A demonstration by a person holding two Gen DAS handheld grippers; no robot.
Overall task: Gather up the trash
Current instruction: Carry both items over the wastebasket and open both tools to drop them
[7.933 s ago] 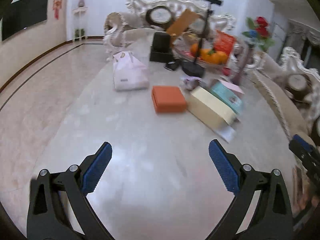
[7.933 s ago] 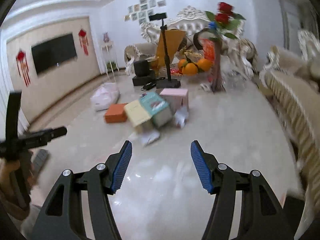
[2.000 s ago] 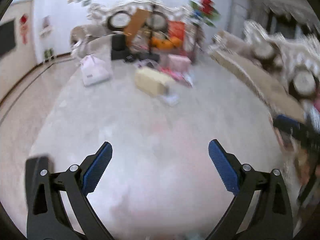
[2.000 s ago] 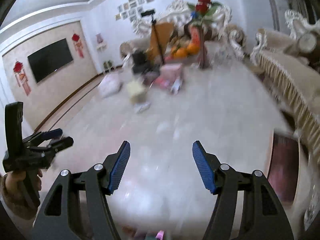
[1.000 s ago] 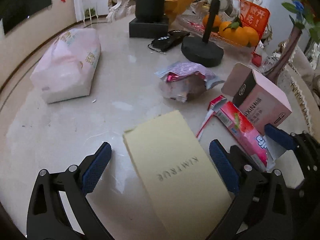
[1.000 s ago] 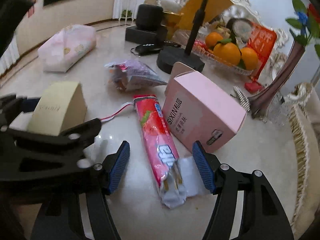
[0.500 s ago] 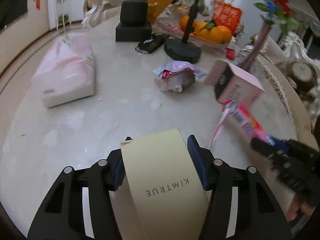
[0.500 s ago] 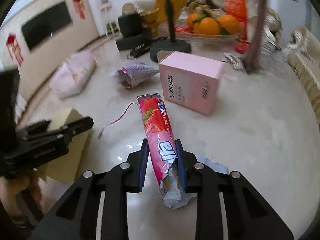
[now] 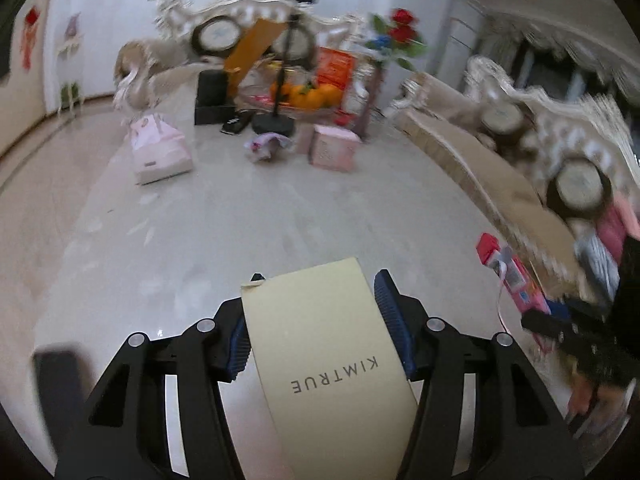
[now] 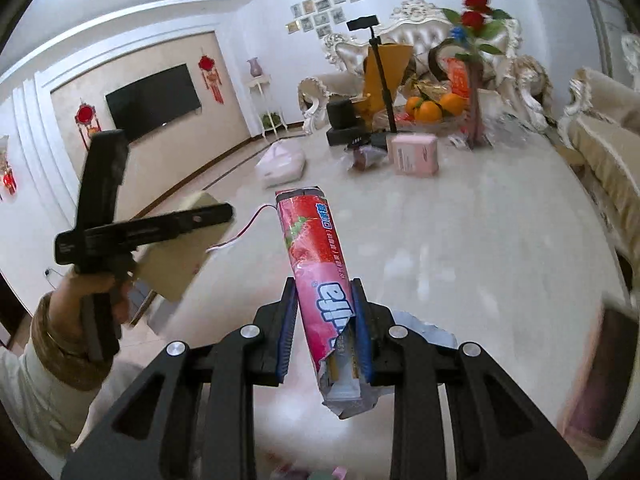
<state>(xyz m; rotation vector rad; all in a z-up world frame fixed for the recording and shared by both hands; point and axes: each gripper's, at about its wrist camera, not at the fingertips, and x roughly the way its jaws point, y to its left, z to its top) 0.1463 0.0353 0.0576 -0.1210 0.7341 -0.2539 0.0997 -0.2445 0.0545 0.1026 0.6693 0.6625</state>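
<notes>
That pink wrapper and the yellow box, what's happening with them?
A person is tidying up trash with two hand-held grippers. The right gripper is clamped on the pink wrapper, held up off the table. The left gripper is clamped on the yellow box. A pink box and a crumpled bag still sit farther back on the table.
</notes>
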